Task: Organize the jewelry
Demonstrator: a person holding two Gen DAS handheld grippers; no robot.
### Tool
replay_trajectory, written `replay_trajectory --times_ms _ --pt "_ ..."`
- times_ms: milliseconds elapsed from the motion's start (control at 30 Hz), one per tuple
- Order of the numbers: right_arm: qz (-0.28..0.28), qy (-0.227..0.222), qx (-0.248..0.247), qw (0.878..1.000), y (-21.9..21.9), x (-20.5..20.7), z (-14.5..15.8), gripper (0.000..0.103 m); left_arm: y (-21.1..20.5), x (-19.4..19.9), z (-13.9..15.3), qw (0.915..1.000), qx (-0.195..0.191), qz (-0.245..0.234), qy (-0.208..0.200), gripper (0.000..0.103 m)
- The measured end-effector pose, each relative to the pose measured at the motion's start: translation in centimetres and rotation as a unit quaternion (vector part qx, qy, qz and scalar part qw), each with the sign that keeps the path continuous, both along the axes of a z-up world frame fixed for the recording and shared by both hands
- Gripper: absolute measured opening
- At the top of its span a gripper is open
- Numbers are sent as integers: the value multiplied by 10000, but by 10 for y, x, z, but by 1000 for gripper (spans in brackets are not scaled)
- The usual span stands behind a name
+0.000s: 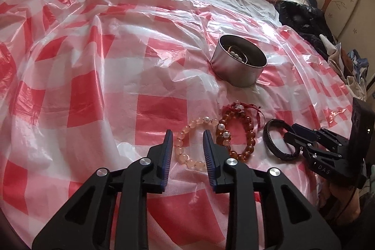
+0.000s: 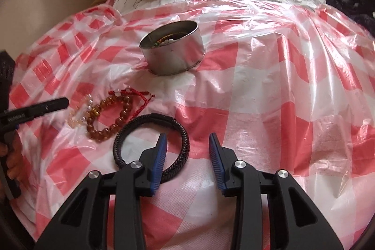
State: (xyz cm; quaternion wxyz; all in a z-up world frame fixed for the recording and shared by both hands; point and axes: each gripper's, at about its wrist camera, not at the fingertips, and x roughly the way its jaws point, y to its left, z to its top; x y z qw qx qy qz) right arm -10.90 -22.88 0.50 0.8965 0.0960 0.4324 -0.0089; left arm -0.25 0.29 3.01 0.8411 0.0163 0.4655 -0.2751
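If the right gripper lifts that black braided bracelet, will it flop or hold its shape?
The black braided bracelet lies as an even open hoop, so it probably holds its shape. The thick braid should grip well, and it looks light. Right gripper is open around its near side.

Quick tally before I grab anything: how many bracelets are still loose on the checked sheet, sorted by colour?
Pale pink beaded bracelet: 1
Amber-brown beaded bracelet: 1
Red braided cord bracelet: 1
Black braided leather bracelet: 1
Total loose: 4
Round metal tin holds more pieces; its count cannot be told.
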Motion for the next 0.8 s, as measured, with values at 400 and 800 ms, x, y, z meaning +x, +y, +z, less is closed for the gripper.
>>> replay_trajectory --times_ms 400,800 --pt "191 -210 -406 9988 19 -5 -1 9 -20 -11 -3 9967 659 -327 -348 7" --pt "188 -27 -307 9993 18 -1 -8 9 -27 -10 -13 9954 823 -398 -291 8"
